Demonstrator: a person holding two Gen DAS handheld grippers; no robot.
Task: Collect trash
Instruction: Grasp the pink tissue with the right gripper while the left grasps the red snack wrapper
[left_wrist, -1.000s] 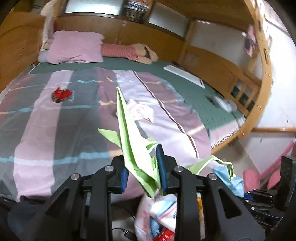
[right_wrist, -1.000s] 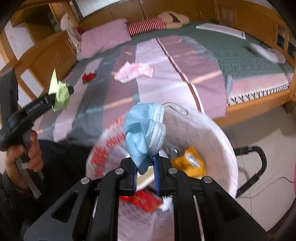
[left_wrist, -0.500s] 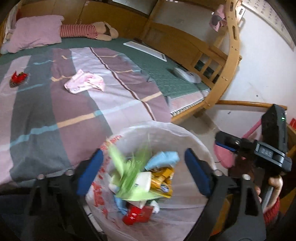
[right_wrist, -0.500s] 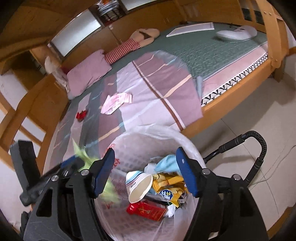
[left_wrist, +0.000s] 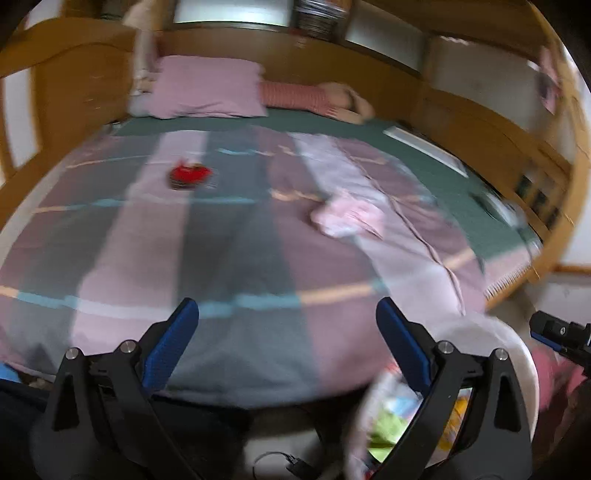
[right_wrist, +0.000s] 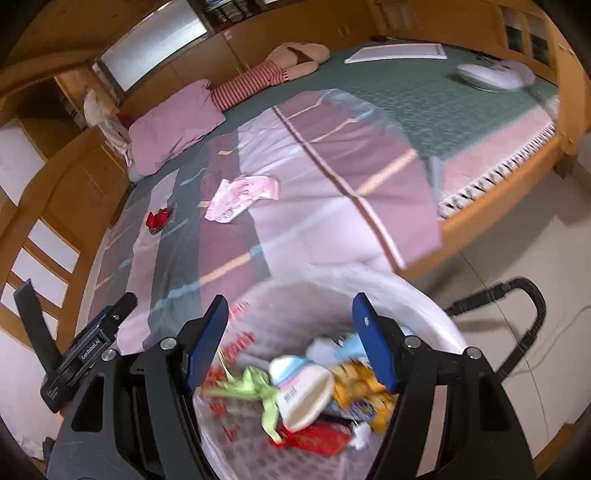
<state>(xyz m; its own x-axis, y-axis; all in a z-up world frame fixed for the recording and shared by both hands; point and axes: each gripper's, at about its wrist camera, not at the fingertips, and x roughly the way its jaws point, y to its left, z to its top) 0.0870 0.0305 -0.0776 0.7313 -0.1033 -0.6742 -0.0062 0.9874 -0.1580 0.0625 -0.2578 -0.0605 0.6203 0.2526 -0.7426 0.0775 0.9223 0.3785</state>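
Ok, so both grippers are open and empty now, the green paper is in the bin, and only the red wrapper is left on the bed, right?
Not quite. Both the left gripper and right gripper are open and empty, and the green paper lies in the bin. But the right wrist view shows two pieces left on the bed: the red wrapper and a pink wrapper.

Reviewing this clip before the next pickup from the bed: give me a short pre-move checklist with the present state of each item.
1. Left tool open and empty: ok.
2. Right tool open and empty: ok.
3. Green paper and blue mask inside the trash bag: ok.
4. Red wrapper on the blanket, unobstructed: ok.
5. Pink wrapper on the blanket, unobstructed: ok.
6. Sharp view for aiming: not ok, both views are blurred.
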